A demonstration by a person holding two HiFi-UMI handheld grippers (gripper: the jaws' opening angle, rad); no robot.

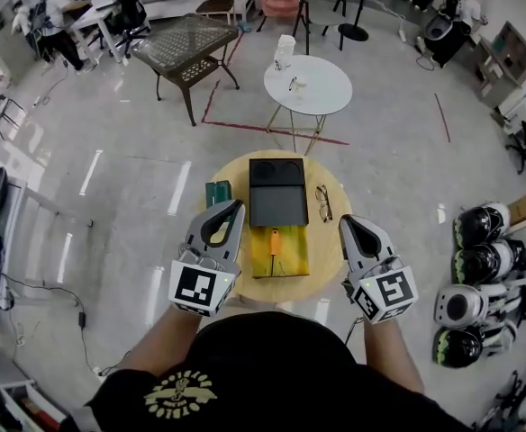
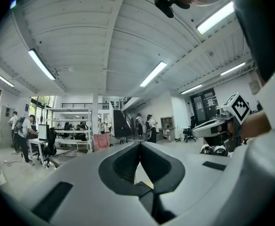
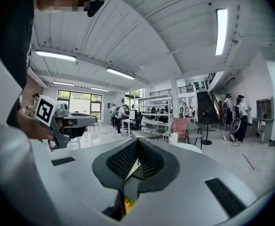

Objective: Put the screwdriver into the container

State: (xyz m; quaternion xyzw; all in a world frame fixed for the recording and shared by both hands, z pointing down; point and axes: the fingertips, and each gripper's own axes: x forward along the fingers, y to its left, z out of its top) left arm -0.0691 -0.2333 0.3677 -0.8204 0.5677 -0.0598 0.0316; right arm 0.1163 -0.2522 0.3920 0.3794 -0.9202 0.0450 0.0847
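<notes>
1. The screwdriver (image 1: 275, 240), with a stubby orange handle, lies inside the container (image 1: 295, 256), lengthwise along its glossy yellow floor and left of centre.
2. The container is a shallow rectangular box. A matte black slab (image 1: 276, 196), with two round hollows at its far end, adjoins the yellow part on the far side.
3. The container sits mid-way on a round, pale wooden surface (image 1: 328, 250).
4. On the same surface, a small green box (image 1: 218, 192) sits just left of the black slab, and a pair of dark-rimmed glasses (image 1: 323, 202) lies folded open to its right.
5. The left gripper (image 1: 238, 204) (image 2: 140, 144) hangs over the surface's left edge. Its smooth grey jaws are closed tip to tip with nothing between them, leaving a leaf-shaped gap behind the black pads.
6. The right gripper (image 1: 344, 220) (image 3: 137, 140) is at the right edge. Its jaws are likewise pressed together and empty, and their pads are finely ribbed.
7. Neither gripper touches the container.
8. Beyond stand a round white table (image 1: 321, 93) and a dark metal mesh table (image 1: 189, 43).
</notes>
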